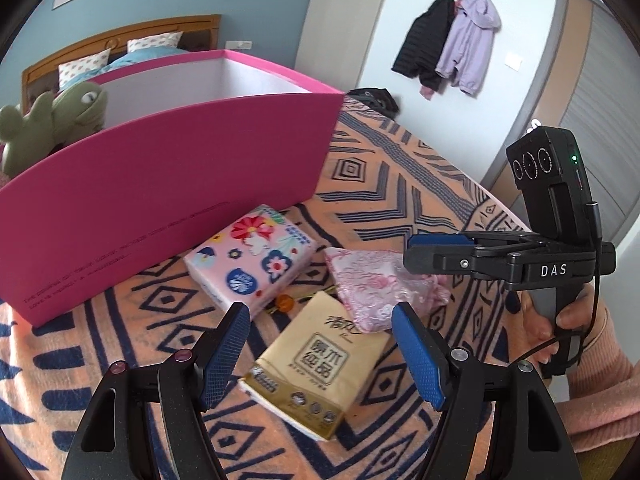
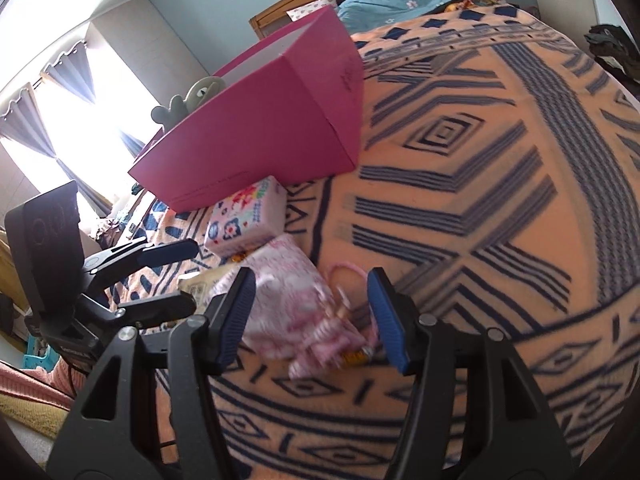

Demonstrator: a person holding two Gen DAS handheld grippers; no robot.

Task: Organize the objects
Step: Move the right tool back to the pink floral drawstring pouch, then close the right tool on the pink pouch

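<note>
A tan tissue pack (image 1: pixel 316 364) lies on the patterned blanket (image 1: pixel 400 184) between the spread fingers of my left gripper (image 1: pixel 320 312), which is open and not touching it. Just beyond lie a floral pink tissue pack (image 1: pixel 252 256) and a pink patterned pouch (image 1: pixel 372 292). A tall pink box (image 1: pixel 180 168) stands open-topped behind them. My right gripper (image 2: pixel 312 280) straddles the pouch (image 2: pixel 288 304). Its right pad is clear of the fabric, so it is open. From the left wrist view the right gripper (image 1: pixel 436 252) hovers over the pouch's right end, held by a hand (image 1: pixel 552 316).
A green plush toy (image 1: pixel 56 120) leans behind the box. A small orange object (image 1: pixel 285 303) lies between the packs. Dark clothing (image 2: pixel 612 48) sits at the bed's far edge. Coats (image 1: pixel 448 48) hang on the wall. Bare blanket (image 2: pixel 480 200) spreads to the right of the box (image 2: pixel 272 120).
</note>
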